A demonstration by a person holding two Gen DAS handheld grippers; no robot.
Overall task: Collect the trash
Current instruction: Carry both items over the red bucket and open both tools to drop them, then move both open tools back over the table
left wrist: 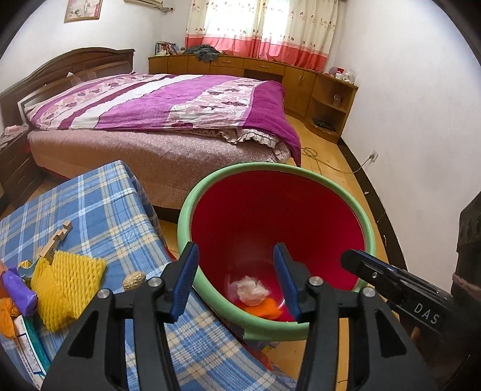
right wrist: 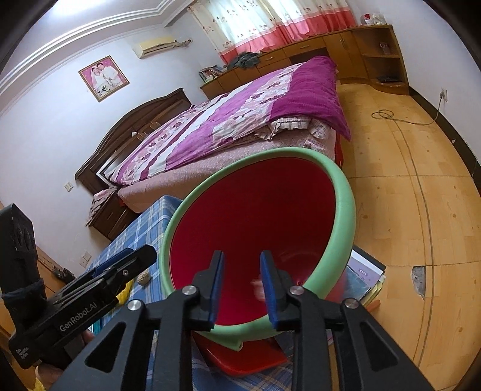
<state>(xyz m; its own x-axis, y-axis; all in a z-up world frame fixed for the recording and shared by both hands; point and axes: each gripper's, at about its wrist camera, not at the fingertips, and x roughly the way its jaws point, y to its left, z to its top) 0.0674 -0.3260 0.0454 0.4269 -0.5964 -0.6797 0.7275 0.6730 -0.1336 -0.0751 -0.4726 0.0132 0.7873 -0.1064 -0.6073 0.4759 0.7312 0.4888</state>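
Overlooking checked tablecloth [left wrist: 99, 207], red bin [left wrist: 270, 216], bed [left wrist: 168, 105], both claws parted, empty.

A lived-in home bedroom is showing beyond the jaws: a double bed [left wrist: 156, 120] under a purple floral quilt is lying straight ahead. Pink-hemmed curtains [left wrist: 261, 27] are hanging over low wooden cabinets [left wrist: 270, 72] farther back, and a framed portrait [right wrist: 103, 77] is hanging up left.
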